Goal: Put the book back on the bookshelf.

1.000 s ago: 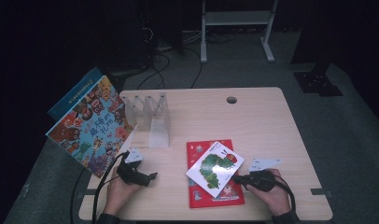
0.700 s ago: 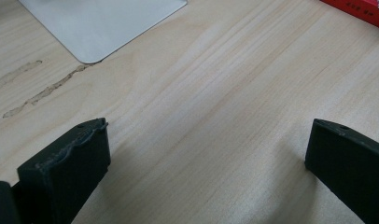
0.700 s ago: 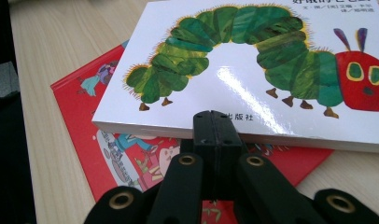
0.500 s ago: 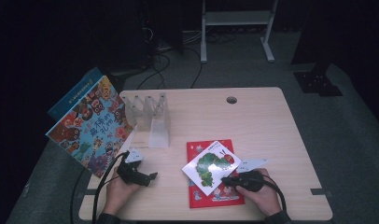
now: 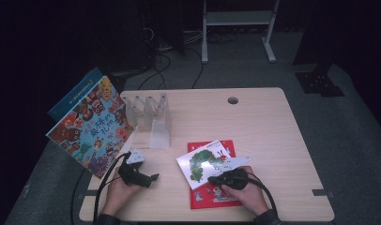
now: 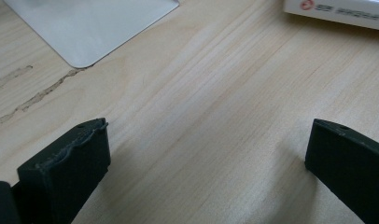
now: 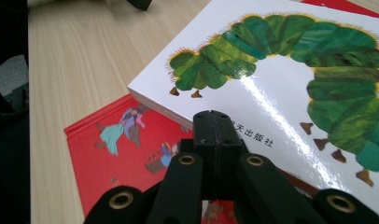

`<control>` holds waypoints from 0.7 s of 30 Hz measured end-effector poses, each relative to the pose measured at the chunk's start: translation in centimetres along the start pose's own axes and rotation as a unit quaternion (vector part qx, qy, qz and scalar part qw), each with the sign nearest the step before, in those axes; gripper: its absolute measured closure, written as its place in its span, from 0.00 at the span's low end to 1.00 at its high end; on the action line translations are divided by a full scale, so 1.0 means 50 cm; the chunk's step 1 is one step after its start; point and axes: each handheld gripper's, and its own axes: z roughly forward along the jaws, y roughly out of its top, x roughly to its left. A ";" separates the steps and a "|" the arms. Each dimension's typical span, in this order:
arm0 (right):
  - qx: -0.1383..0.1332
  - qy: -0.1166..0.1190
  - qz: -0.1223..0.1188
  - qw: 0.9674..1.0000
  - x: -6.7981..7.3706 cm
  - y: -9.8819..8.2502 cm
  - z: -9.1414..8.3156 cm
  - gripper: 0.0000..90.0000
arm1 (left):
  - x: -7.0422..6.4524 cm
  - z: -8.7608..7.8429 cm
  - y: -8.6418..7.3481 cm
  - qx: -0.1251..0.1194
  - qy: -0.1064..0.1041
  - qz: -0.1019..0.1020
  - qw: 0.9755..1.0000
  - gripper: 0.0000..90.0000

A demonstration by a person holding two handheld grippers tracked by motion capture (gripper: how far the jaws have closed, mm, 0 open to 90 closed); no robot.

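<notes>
In the high view, the caterpillar book (image 5: 208, 162) lies tilted on top of the red book (image 5: 211, 187), near the front edge of the tabletop (image 5: 254, 122), right of centre. Its long axis runs slantwise from near-left to far-right. The right gripper (image 5: 212, 179) sits at the book's near edge, touching or just over it, while the left gripper (image 5: 152, 177) rests well apart to the left, so the right hand is plainly the nearer one. The clear book rack (image 5: 153, 115) stands farther back and to the left, and a big picture book (image 5: 92, 124) leans off the tabletop's left edge.

In the left gripper view, the fingers (image 6: 68, 163) stand wide apart over bare wood with nothing between them; the white book edge (image 6: 337, 9) shows at the far right.

In the right gripper view, the fingers (image 7: 213, 133) are pressed together with nothing gripped, their tips at the white cover's near edge, just where it overhangs the red book. The caterpillar book lies straight ahead and to the right of the tips; judged from this, a push or a slide under that edge would come next
</notes>
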 end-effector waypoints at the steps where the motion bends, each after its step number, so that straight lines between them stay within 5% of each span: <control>1: 0.001 0.001 0.000 1.000 0.000 0.002 0.003 0.99 | 0.000 0.000 0.000 0.000 0.000 0.000 1.000 0.00; 8: -0.012 -0.005 0.000 1.000 -0.005 0.016 0.002 0.90 | -0.007 0.003 0.005 0.004 -0.011 0.007 1.000 0.00; 16: -0.037 -0.101 0.048 0.993 -0.068 0.013 -0.045 0.60 | -0.007 -0.006 0.055 -0.013 -0.054 -0.006 0.998 0.00; 21: -0.033 -0.136 0.075 0.987 -0.109 0.006 -0.056 0.47 | -0.012 0.006 0.098 -0.009 -0.073 0.009 0.997 0.00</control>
